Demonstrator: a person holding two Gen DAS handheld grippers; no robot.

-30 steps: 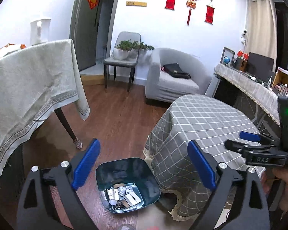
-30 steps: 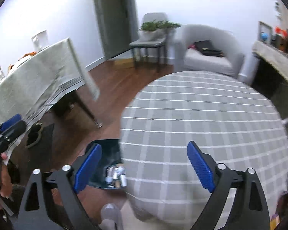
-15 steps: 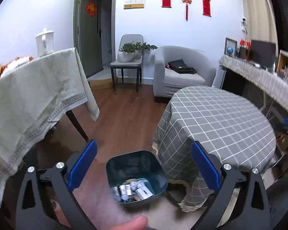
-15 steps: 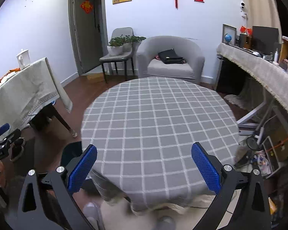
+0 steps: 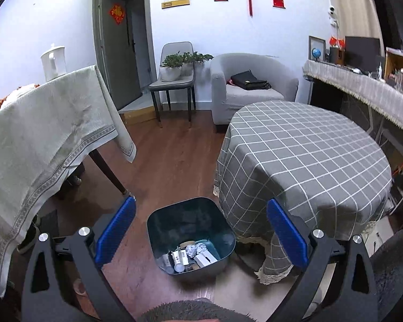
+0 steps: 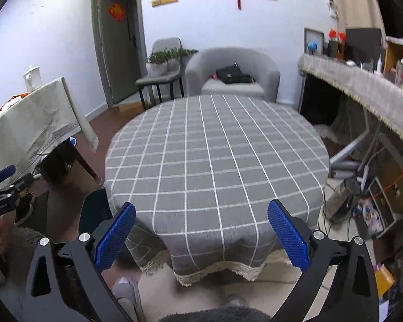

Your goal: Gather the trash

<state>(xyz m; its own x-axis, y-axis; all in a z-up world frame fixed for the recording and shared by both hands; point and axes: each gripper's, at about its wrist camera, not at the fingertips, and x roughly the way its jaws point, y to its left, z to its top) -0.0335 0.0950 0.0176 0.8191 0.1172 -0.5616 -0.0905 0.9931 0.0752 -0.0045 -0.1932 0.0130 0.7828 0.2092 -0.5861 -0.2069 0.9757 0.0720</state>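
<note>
A dark teal trash bin (image 5: 190, 225) stands on the wood floor beside the round table with a grey checked cloth (image 5: 303, 155). Several pieces of trash (image 5: 190, 255), crumpled foil, small cartons and wrappers, lie in its bottom. My left gripper (image 5: 201, 233) is open and empty, held above the bin. My right gripper (image 6: 201, 233) is open and empty, near the front edge of the round table (image 6: 215, 161), whose top is bare. The bin's edge (image 6: 94, 212) shows at the table's left in the right wrist view. The left gripper (image 6: 2, 187) also shows there at far left.
A table with a beige cloth (image 5: 40, 134) and a white kettle (image 5: 53, 63) stands at left. A chair with plants (image 5: 174, 80) and a grey armchair (image 5: 249, 91) stand at the back. A long covered counter (image 6: 362, 91) runs along the right, with cables and clutter (image 6: 362, 209) below.
Both grippers rose and pulled back. The left view now looks down on the bin from higher. The right view swung from the bin side to face the round table squarely.
</note>
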